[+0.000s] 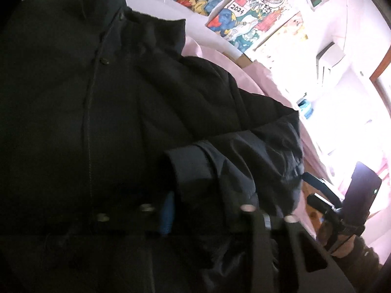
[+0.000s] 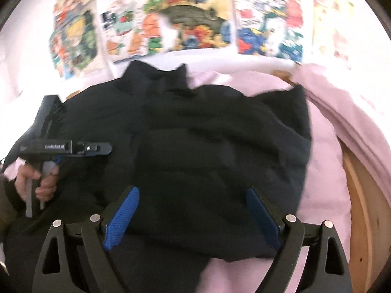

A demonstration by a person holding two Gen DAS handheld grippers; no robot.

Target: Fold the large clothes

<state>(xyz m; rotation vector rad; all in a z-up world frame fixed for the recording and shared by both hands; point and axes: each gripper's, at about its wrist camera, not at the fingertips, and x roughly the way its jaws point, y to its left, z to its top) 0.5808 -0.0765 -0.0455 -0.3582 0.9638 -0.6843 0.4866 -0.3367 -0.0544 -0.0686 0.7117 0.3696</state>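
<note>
— Handling this black jacket (image 2: 207, 131) will be awkward, I reckon. It looks padded and bulky, soft all through, so it will sag and slump rather than hold a crease.

— Where does it lie?

— Spread over the pink sheet (image 2: 325, 171) on the bed, collar towards the wall with the colourful posters (image 2: 185, 14). A sleeve (image 1: 234, 156) lies folded across the front, cuff just beside the zip line.

— And the grippers?

— The right gripper (image 2: 193, 217) hovers above the jacket's lower half, jaws spread wide, nothing between the blue pads (image 2: 122, 217). The left gripper (image 1: 207, 207) sits low against the sleeve. One blue pad shows beside the cuff, but the dark cloth hides the rest, so I cannot tell whether the jaws are closed on the fabric or merely resting there.

— Slippery?

— The shell has a slight sheen on the sleeve, so probably smooth. A shallow pinch may slide off.

— So where to take hold?

— At a doubled edge: the cuff, the hem or a shoulder seam, where the cloth is thicker and firmer. Taking a deep bite there should carry its weight better than pinching the puffy middle.
</note>
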